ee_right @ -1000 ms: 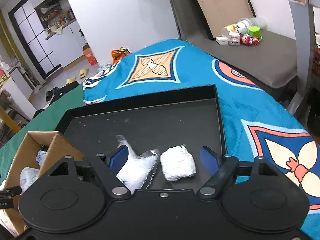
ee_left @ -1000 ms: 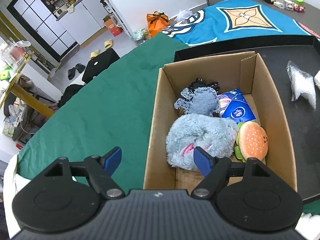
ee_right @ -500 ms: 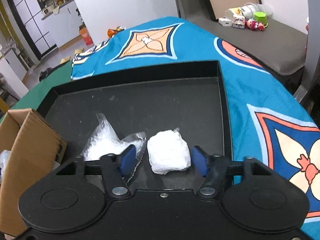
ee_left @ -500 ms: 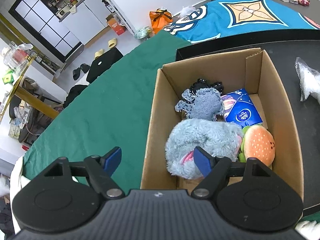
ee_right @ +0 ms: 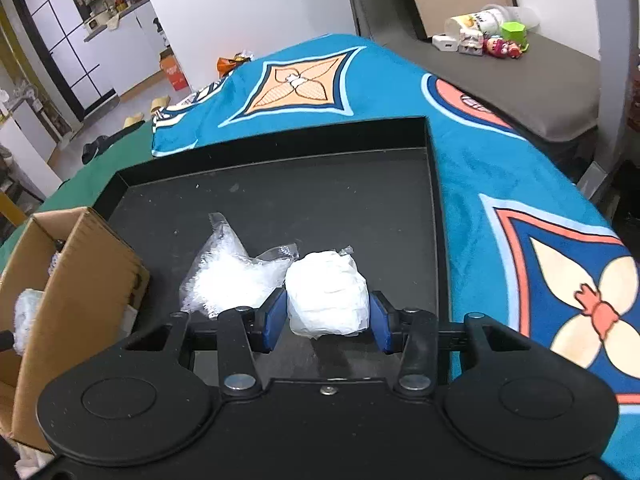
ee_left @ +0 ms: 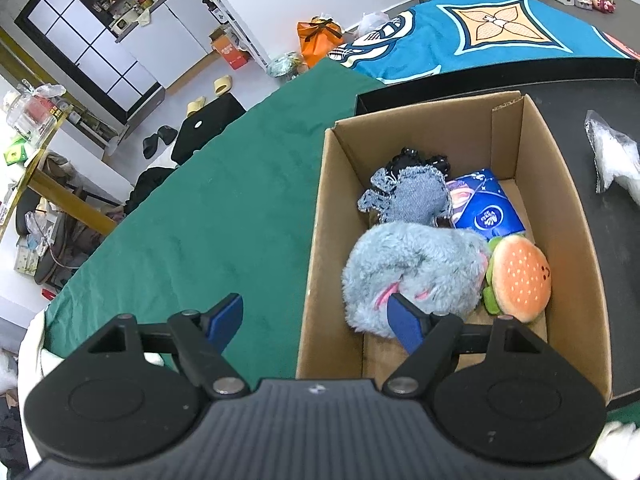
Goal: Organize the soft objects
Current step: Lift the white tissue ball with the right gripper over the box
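My right gripper (ee_right: 328, 320) is shut on a white wrapped bundle (ee_right: 326, 292), its blue pads pressing both sides, low over the near part of the black tray (ee_right: 320, 200). Just left of the bundle lies a clear bag of white filling (ee_right: 228, 276). The cardboard box (ee_left: 560, 200) holds a grey-blue fluffy plush (ee_left: 412, 268), a burger plush (ee_left: 520, 276), a denim toy (ee_left: 416, 196) and a blue pack (ee_left: 486, 208). My left gripper (ee_left: 314, 316) stands open and holds nothing, straddling the box's near left wall, its right finger over the fluffy plush.
The box (ee_right: 88, 280) stands at the tray's left end, on a green cloth (ee_left: 220, 220). A blue patterned blanket (ee_right: 500, 184) lies right of and behind the tray. Cups and small toys (ee_right: 488, 36) sit on a grey surface at the back right.
My right gripper moved in on the white bundle and its jaws came together on it. The left gripper barely shifted and stayed open.
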A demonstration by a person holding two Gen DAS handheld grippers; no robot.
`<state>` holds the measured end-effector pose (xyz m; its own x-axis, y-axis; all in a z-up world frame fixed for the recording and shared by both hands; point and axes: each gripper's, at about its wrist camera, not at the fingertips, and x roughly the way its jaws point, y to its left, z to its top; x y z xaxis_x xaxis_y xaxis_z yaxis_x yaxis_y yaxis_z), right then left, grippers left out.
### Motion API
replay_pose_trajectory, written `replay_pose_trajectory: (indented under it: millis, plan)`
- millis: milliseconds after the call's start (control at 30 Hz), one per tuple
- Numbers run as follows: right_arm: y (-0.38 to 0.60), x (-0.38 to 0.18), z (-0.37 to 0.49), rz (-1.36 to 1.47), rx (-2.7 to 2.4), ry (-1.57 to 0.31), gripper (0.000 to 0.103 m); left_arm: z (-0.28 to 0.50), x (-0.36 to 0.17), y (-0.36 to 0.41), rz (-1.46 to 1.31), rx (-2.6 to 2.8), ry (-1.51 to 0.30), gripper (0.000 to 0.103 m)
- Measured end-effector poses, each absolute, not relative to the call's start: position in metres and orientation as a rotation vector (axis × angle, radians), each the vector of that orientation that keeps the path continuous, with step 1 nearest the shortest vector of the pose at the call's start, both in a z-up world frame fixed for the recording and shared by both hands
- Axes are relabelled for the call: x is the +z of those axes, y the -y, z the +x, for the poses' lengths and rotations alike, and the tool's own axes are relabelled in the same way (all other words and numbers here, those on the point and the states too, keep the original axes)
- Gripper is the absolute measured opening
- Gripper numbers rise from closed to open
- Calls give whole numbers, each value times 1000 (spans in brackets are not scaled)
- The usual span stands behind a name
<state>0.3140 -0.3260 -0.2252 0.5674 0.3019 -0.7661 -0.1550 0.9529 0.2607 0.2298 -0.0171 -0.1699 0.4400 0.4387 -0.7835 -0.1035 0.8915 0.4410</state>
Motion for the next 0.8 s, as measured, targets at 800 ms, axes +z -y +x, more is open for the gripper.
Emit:
replay_pose_trajectory:
  millis: [800]
  plan:
    - [290,-142,263,154,302,-816,44,205,-162,-13,206,200,-1029,73]
